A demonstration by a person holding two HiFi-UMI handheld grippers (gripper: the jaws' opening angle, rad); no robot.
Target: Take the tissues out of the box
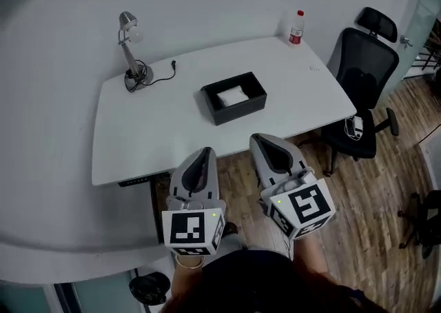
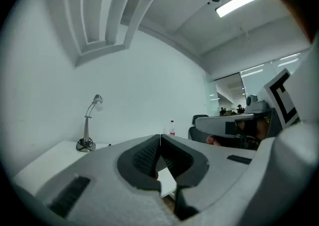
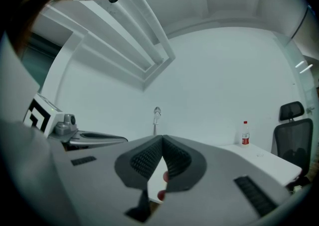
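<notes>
From the head view, we hold the left gripper (image 1: 204,152) and right gripper (image 1: 257,138) side by side at lower middle, just short of the table's (image 1: 138,146) near edge, with bare tabletop ahead. The black box (image 1: 241,109) sits mid-table with white tissues (image 1: 233,95) inside. A lamp (image 1: 129,49) stands upper left, a bottle (image 1: 296,27) at the far corner, a chair (image 1: 362,74) to the right. In the left gripper view our jaws meet, empty. In the right gripper view they are likewise pressed together, holding nothing.

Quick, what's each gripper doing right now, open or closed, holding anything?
Left gripper: closed, holding nothing.
Right gripper: closed, holding nothing.
</notes>
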